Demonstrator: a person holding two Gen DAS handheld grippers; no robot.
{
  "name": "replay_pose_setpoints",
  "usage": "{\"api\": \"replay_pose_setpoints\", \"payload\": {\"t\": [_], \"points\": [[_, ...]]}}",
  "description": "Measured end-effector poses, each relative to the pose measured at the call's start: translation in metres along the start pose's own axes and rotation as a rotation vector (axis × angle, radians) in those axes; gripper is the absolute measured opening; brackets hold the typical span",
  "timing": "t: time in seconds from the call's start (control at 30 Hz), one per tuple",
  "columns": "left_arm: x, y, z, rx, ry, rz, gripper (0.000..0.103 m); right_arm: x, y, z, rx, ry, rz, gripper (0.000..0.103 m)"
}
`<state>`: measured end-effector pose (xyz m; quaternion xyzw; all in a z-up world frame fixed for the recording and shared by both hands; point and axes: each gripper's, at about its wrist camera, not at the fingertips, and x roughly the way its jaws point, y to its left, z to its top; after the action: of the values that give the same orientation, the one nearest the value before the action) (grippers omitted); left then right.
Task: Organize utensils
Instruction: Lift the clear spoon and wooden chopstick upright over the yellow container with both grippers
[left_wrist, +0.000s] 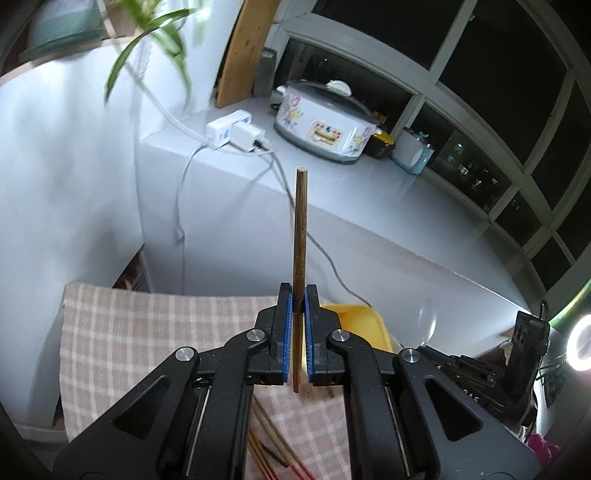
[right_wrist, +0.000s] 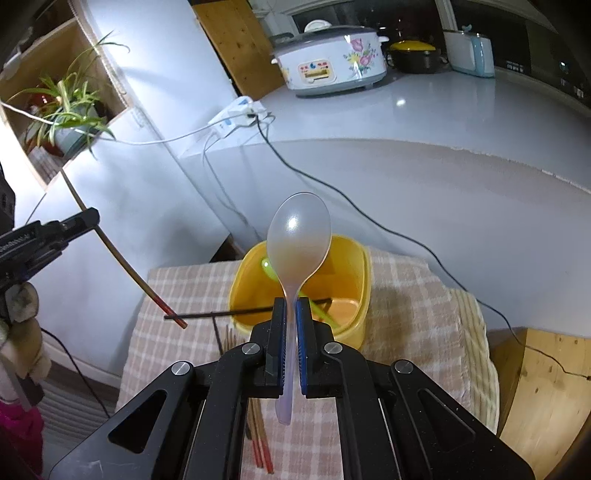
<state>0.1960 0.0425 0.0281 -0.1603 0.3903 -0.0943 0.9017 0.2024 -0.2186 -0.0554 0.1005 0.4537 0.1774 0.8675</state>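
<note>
Clearly both tools are loaded. The left gripper (left_wrist: 299, 332) has its jaws clamped on a brown wooden chopstick (left_wrist: 300, 236), gripped near its red-tipped end so the shaft runs straight out ahead of the jaws. The right gripper (right_wrist: 290, 332) has its jaws pinched on the handle of a translucent plastic spoon (right_wrist: 298, 240), bowl projecting forward. Just beyond and below those jaws sits the yellow plastic tub (right_wrist: 354, 258) on the checked cloth (right_wrist: 406, 314) covering the tabletop, with a green utensil (right_wrist: 269, 267) inside; presumably each piece is held lengthwise for dropping in. More chopsticks (right_wrist: 258, 443) lie under the jaws.
</note>
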Motion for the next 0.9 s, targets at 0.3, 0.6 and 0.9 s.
{"api": "replay_pose_setpoints", "payload": {"t": [0.3, 0.6, 0.9], "points": [[0.017, -0.022, 0.015, 0.029, -0.015, -0.024, 0.004, 0.011, 0.001, 0.022, -0.042, -0.05, -0.04, 0.004], [0.049, -0.038, 0.015, 0.059, 0.025, -0.01, 0.004, 0.029, 0.001, 0.041, -0.057, -0.073, -0.06, 0.004], [0.074, -0.048, 0.005, 0.084, 0.071, -0.005, 0.004, 0.052, 0.002, 0.052, -0.109, -0.084, -0.093, 0.004]]}}
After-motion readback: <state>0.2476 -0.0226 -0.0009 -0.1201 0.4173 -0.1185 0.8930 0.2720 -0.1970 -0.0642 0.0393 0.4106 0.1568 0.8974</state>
